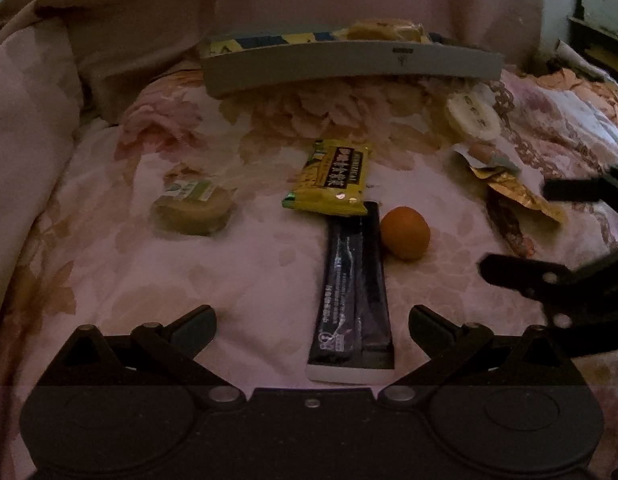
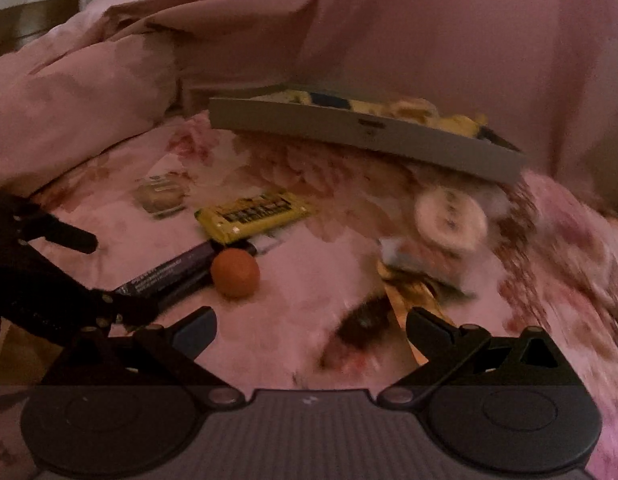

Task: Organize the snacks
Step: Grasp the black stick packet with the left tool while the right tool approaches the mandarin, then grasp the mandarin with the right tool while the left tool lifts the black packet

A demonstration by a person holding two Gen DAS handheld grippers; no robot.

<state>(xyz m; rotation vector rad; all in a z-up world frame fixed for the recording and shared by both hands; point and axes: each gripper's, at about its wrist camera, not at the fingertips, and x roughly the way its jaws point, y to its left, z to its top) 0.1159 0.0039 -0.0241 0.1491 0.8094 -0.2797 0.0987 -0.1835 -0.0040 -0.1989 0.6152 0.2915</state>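
Note:
Snacks lie on a pink floral bedspread. A long dark packet [image 1: 355,292] [image 2: 169,276] lies between the fingers of my open, empty left gripper [image 1: 313,330]. An orange ball-shaped snack [image 1: 405,233] [image 2: 235,273] sits beside it. A yellow packet [image 1: 333,178] [image 2: 255,216] lies just beyond. A round wrapped cake [image 1: 197,210] [image 2: 163,194] is at the left. A white round snack [image 1: 473,116] [image 2: 451,220] and a gold wrapper [image 1: 517,192] [image 2: 413,300] lie at the right. My right gripper [image 2: 311,330] [image 1: 513,232] is open and empty above the gold wrapper.
A grey shallow box [image 1: 349,66] [image 2: 365,136] holding several yellow snack packs stands at the far side. Bunched pink bedding [image 1: 33,92] [image 2: 77,108] rises at the left and behind. A small pale packet [image 1: 483,156] lies near the white snack.

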